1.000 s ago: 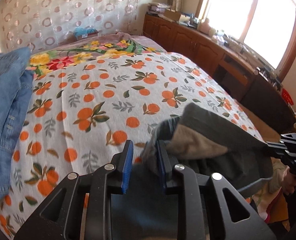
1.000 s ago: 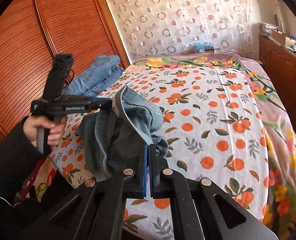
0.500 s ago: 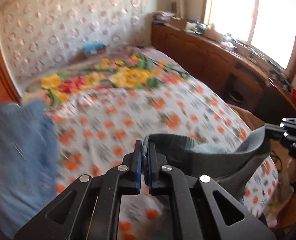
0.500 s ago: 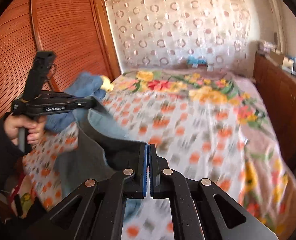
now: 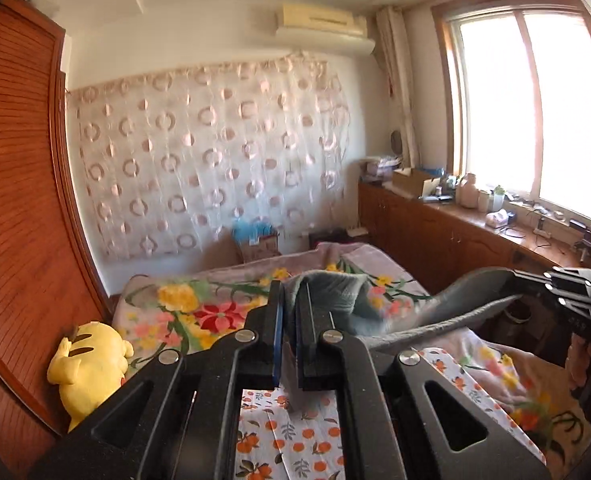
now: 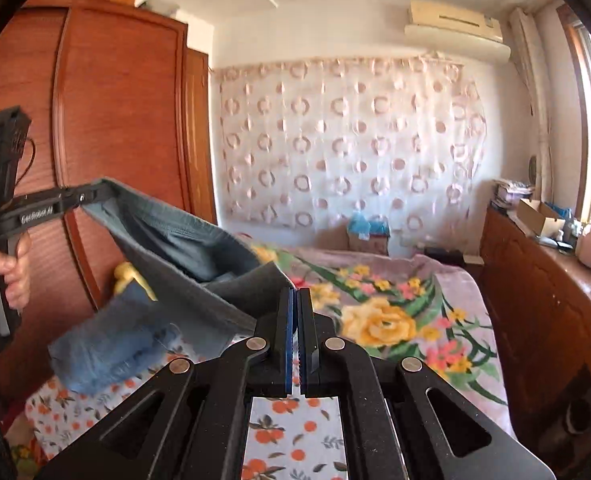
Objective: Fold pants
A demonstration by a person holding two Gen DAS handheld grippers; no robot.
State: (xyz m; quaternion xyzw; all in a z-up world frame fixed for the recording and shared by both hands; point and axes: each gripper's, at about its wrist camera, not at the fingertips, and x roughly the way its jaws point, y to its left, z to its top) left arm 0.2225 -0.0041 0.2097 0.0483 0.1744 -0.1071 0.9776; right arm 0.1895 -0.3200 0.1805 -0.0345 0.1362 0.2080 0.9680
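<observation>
Grey pants (image 5: 467, 286) hang stretched in the air between my two grippers, above the orange-print bed sheet (image 5: 303, 436). My left gripper (image 5: 289, 294) is shut on one end of the waistband, with fabric bunched just past its blue pads. The right gripper (image 5: 515, 276) clamps the other end at the right edge of the left wrist view. In the right wrist view, my right gripper (image 6: 295, 296) is shut on the pants (image 6: 199, 248), which run up and left to the left gripper (image 6: 91, 194), held by a hand (image 6: 3, 276). The legs hang out of sight below.
A blurred pile of blue jeans (image 6: 107, 344) and a yellow plush toy (image 5: 89, 360) lie at the bed's left side by the wooden wardrobe (image 6: 115, 120). A cluttered wooden cabinet (image 5: 447, 236) runs under the window on the right. A floral blanket (image 6: 395, 312) covers the far bed.
The left gripper closed on the waistband. Both grippers then rose, lifting the pants off the bed and pulling them taut. The views swung up from the sheet to the far wall.
</observation>
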